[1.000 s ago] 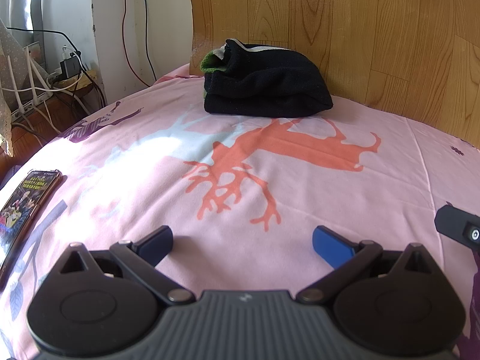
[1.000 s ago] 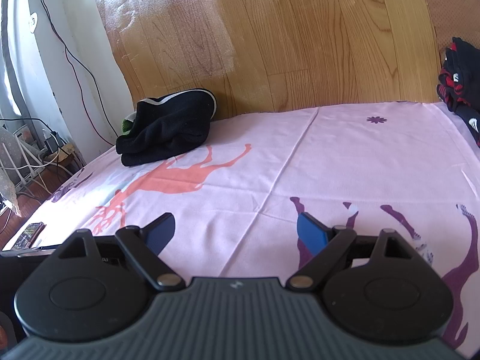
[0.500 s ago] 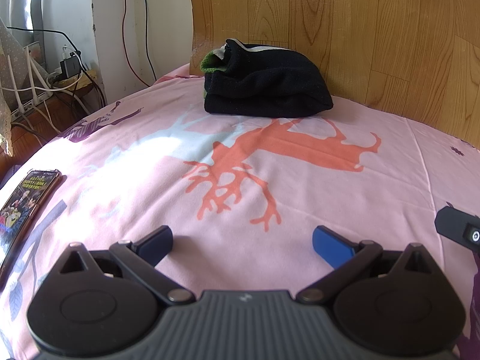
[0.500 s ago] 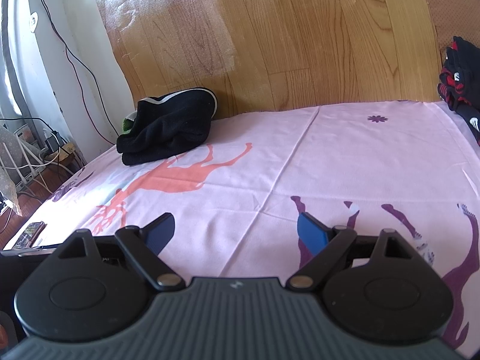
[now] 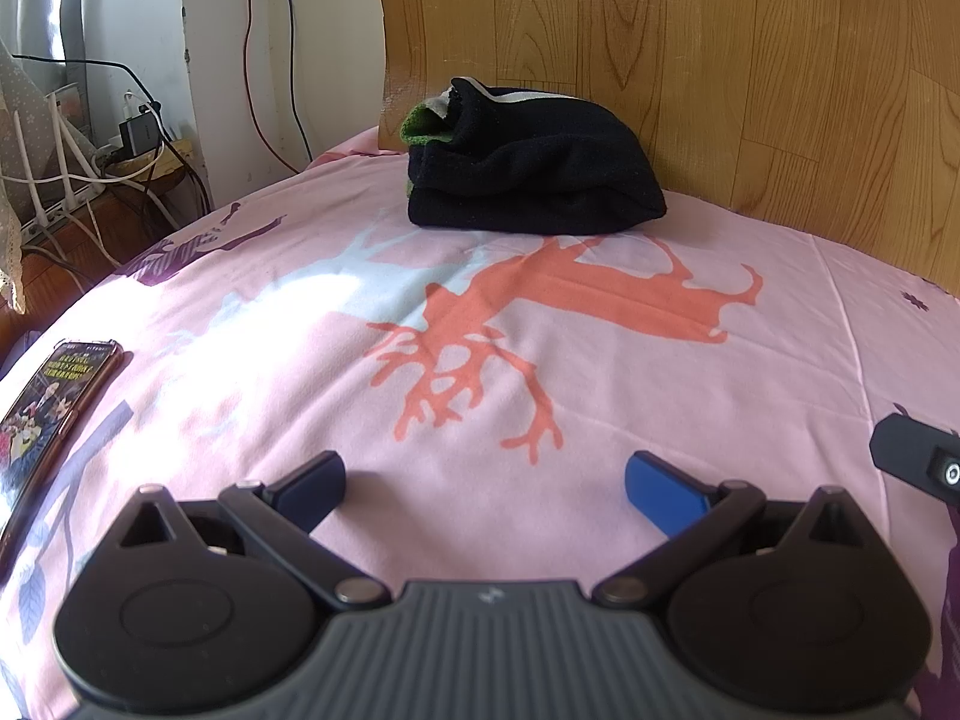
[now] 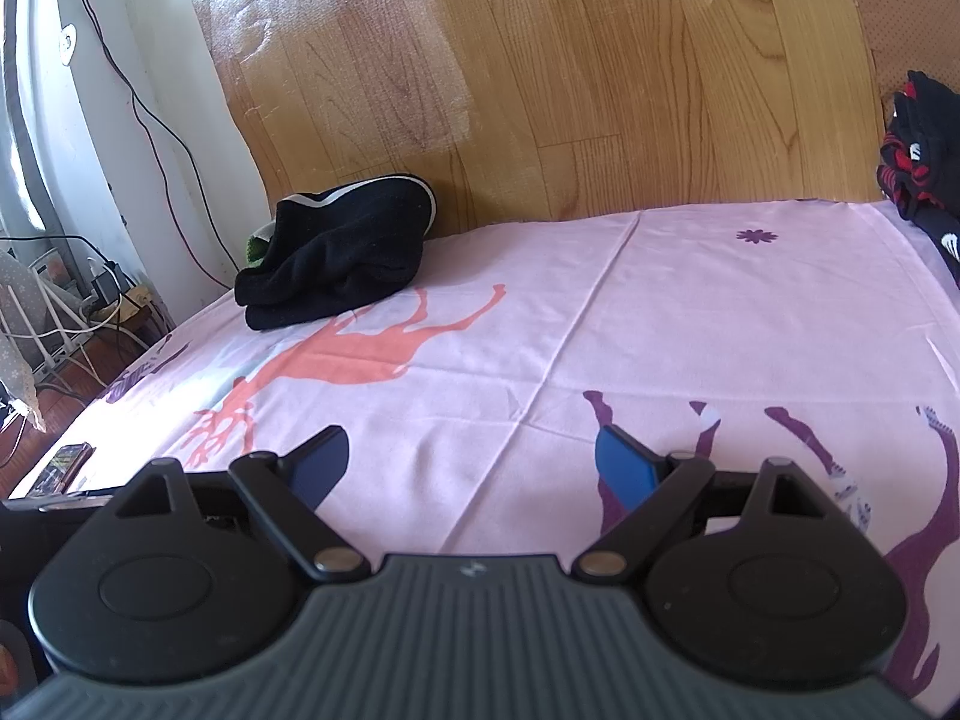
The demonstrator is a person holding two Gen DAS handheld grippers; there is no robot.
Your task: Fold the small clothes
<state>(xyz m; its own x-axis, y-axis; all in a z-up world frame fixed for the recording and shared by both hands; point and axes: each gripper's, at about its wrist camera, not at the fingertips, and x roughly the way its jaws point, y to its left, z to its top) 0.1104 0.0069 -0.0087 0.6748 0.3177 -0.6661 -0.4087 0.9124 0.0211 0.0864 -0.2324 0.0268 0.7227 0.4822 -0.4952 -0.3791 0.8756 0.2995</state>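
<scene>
black folded clothes [image 5: 528, 180] lie on the pink sheet [image 5: 600, 408]; both grippers' jaws gape wide, empty.

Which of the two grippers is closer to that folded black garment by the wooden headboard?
Left. The left gripper points almost straight at the folded black garment, which lies a stretch of pink sheet ahead. The right gripper sits further off, with the garment ahead to its left.

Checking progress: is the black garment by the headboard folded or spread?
Folded: the black garment sits as a compact layered bundle on the pink sheet.
</scene>
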